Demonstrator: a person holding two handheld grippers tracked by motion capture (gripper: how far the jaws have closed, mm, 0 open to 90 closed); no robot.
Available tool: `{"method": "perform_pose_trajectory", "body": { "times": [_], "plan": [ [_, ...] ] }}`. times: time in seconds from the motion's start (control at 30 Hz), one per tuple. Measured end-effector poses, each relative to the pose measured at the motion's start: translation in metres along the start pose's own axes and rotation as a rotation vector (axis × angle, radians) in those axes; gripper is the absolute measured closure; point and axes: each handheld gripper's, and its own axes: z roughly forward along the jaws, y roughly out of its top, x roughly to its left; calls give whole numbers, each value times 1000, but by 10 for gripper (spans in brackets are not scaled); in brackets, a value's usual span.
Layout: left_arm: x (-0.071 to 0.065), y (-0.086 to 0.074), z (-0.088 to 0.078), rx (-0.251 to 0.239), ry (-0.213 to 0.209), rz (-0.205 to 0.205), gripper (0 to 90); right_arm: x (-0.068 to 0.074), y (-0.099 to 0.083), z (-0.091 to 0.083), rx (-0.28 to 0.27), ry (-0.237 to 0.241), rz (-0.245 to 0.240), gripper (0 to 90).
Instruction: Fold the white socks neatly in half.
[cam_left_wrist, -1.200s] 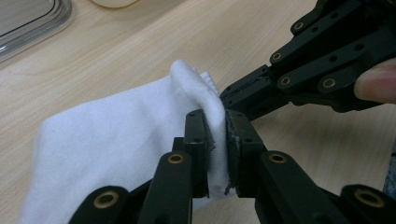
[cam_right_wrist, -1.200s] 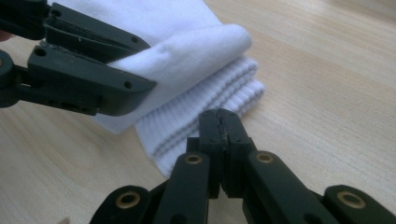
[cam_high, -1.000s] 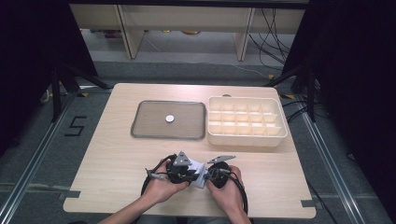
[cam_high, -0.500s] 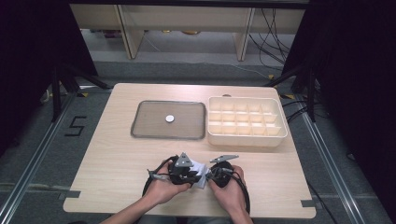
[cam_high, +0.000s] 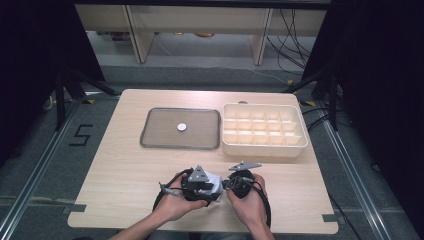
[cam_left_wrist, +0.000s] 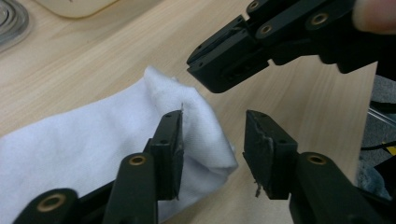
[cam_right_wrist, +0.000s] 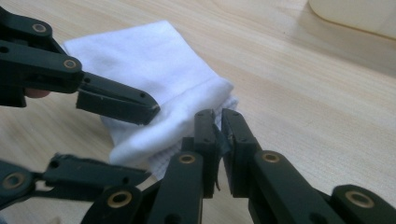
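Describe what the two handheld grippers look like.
Both are black. The left gripper has flat rectangular jaws on jointed links with brass-coloured pivot pins and worn pad edges; the right gripper is built alike. Each carries a grey three-cornered plate and trails a black cable. Forearms are bare.

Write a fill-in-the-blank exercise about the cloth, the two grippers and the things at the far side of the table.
1. The white folded cloth lies on the ______ table.
2. The left gripper has its jaws ______, with a fold of the cloth beside one pad.
3. The right gripper has its jaws nearly ______.
4. On the grey tray lies one small ______ disc, beside the cream compartment box.

Missing words: wooden; open; shut; white
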Motion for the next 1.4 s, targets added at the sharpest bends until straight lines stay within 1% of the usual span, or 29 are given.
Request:
{"method": "perform_pose_trajectory", "body": {
  "times": [0.1, 0.17, 0.2, 0.27, 0.3, 0.33, 0.37, 0.4, 0.43, 0.47, 0.5, 0.53, 0.57, 0.6, 0.7, 0.83, 0.9, 1.0, 1.07, 1.1, 1.13, 1.17, 1.2, 1.23, 1.27, 1.3, 1.33, 1.37, 1.4],
  "plan": [
    [0, 2, -8, -20, -3, -1, 548, 1, 2, -3, -2, 12, -2, 851],
    [3, 5, -16, -38, 3, 4, 554, 0, 4, -5, -22, 7, -33, 851],
    [4, 6, -18, -41, 4, 6, 561, 1, 5, -5, -53, -3, -41, 852],
    [9, 8, -28, -49, 22, 0, 588, 4, 7, -8, -53, -2, -41, 855],
    [14, 9, -33, -56, 38, 1, 607, 4, 8, -8, -51, 8, -58, 857],
    [18, 10, -38, -56, 51, -1, 628, 9, 8, -9, -47, 17, -39, 860],
    [22, 10, -41, -56, 67, -8, 637, 10, 9, -9, -55, 12, -69, 861],
    [26, 10, -43, -63, 75, -18, 641, 12, 10, -8, -60, 21, -79, 863],
    [32, 9, -46, -53, 95, -25, 641, 15, 11, -9, -51, 20, -69, 864],
    [38, 8, -48, -37, 106, -25, 635, 17, 13, -8, -51, 19, -86, 865],
    [44, 7, -50, -31, 118, -33, 627, 20, 14, -6, -61, 20, -83, 866],
    [47, 5, -50, -28, 130, -66, 614, 21, 16, -5, -50, 24, -93, 866],
    [52, 3, -50, -33, 144, -79, 601, 23, 17, -3, -44, 37, -96, 866],
    [56, 2, -51, -19, 149, -75, 592, 25, 18, -1, -44, 31, -104, 866],
    [64, -5, -50, -2, 164, -105, 566, 25, 18, 5, -18, 29, -108, 866],
    [70, -12, -48, 16, 163, -166, 525, 22, 16, 10, 20, 33, -100, 867],
    [73, -15, -46, 16, 159, -207, 514, 22, 14, 12, 29, 36, -82, 868],
    [76, -18, -44, 46, 145, -221, 510, 21, 12, 13, 30, 24, -88, 868],
    [77, -20, -41, 50, 126, -254, 514, 20, 11, 14, 31, 21, -82, 868],
    [77, -20, -41, 47, 118, -265, 516, 19, 10, 14, 35, 22, -84, 869],
    [77, -20, -40, 61, 94, -273, 518, 19, 10, 15, 32, 22, -77, 869],
    [77, -21, -39, 69, 88, -277, 520, 17, 10, 15, 39, 22, -87, 869],
    [76, -21, -39, 73, 91, -281, 528, 16, 9, 15, 38, 22, -87, 869],
    [74, -22, -36, 54, 94, -303, 532, 16, 9, 15, 38, 20, -84, 870],
    [76, -22, -37, 82, 86, -282, 541, 16, 9, 16, 38, 19, -85, 870],
    [75, -22, -35, 81, 82, -305, 550, 16, 9, 16, 42, 19, -84, 870],
    [75, -23, -34, 88, 92, -312, 560, 16, 8, 16, 42, 19, -73, 870],
    [75, -24, -33, 78, 87, -316, 569, 15, 8, 16, 44, 20, -76, 870],
    [76, -24, -33, 93, 76, -321, 580, 15, 8, 16, 44, 19, -79, 870]
  ]
}}
